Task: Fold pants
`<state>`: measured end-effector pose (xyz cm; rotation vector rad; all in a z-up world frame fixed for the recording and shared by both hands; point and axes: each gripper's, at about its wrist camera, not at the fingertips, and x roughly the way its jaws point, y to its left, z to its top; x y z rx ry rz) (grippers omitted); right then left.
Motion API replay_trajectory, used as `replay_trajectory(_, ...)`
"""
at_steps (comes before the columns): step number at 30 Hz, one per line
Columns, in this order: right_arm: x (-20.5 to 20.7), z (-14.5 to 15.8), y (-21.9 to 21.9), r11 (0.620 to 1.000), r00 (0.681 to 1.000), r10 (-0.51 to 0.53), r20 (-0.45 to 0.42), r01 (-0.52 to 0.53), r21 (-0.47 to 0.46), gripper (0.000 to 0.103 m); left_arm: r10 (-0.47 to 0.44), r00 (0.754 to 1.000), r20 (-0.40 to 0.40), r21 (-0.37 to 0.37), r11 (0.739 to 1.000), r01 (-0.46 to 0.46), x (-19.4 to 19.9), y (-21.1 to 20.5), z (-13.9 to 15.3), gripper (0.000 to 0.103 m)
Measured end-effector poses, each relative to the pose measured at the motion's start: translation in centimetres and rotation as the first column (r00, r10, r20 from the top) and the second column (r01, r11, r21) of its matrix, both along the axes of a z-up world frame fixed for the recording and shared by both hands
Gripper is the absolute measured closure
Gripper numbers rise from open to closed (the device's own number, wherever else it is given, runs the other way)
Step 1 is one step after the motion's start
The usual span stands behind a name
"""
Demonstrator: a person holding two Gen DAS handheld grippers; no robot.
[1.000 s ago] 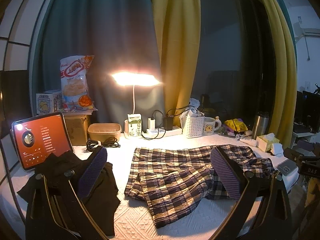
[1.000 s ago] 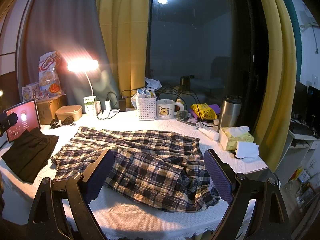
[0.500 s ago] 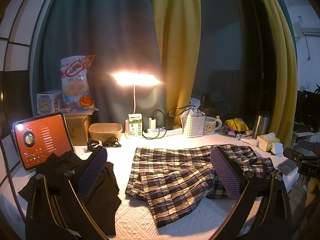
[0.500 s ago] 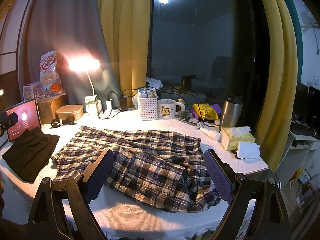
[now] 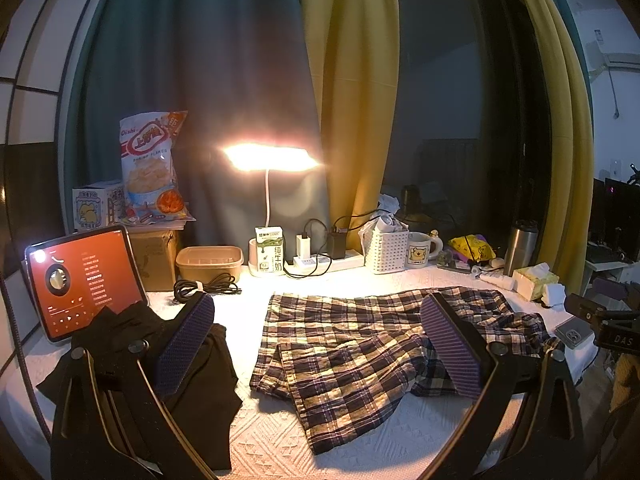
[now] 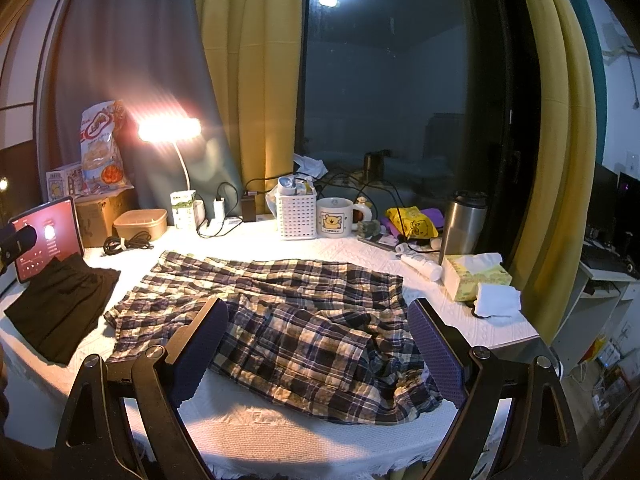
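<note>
Plaid pants [image 5: 360,344] [image 6: 288,316] lie spread and rumpled on the white table cover [image 5: 272,440] [image 6: 256,428], one leg partly over the other. My left gripper [image 5: 320,344] hangs open above the near edge, its fingers apart with nothing between them. The right gripper [image 6: 318,344] is open too, held over the pants' near side without touching them. A dark folded garment [image 5: 136,360] [image 6: 60,304] rests left of the pants.
A lit tablet [image 5: 80,280] leans at the left. Along the back stand a lamp [image 5: 268,160], milk carton [image 5: 270,254], brown tub [image 5: 208,260], power strip, white basket [image 6: 298,212], mug [image 6: 336,218], steel tumbler [image 6: 464,224] and tissue box [image 6: 472,276]. The table edge drops off at right.
Both grippers have drifted very slightly; the pants and everything on the table lie as before.
</note>
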<state>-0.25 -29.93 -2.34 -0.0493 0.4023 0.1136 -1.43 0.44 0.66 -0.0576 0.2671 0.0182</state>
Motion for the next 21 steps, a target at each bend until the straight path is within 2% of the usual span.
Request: replay_trajectory(21,0.00,0.00,0.06,1.000,1.000,0.000,-0.001,0.000,-0.001,0.011,0.000,1.000,-0.002,0.005,1.000,0.000,0.04,-0.24,0.03,0.001)
